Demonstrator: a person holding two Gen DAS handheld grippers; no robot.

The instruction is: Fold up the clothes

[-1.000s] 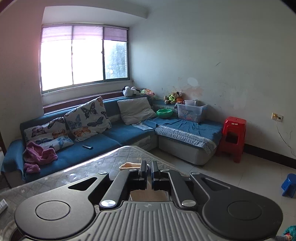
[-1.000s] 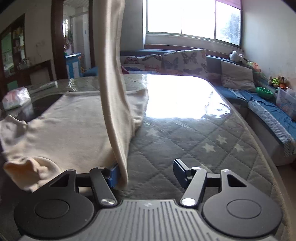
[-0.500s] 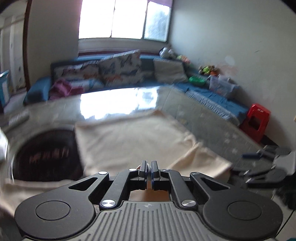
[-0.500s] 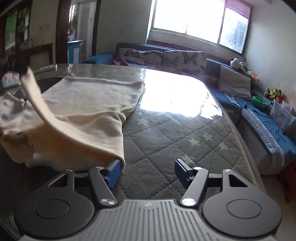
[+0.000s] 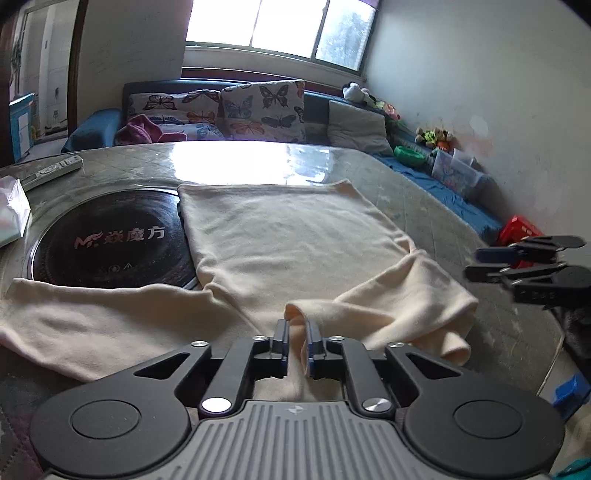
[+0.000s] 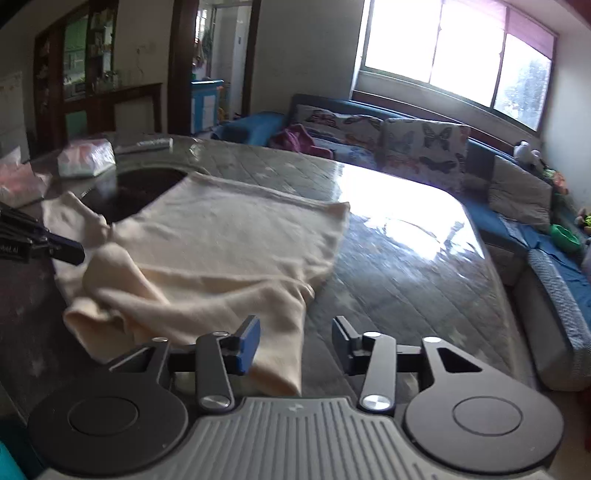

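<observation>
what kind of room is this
Most likely a home living room: a blue corner sofa with butterfly-print cushions runs under the window, soft toys sit on it, and a cream garment lies spread on a quilted table.

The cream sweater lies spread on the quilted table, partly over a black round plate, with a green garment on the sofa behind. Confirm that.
One detail is wrong: the garment on the sofa is magenta, not green, as the left wrist view shows. The rest holds: the cream sweater lies spread on the quilted table, partly over the black round plate.
</observation>
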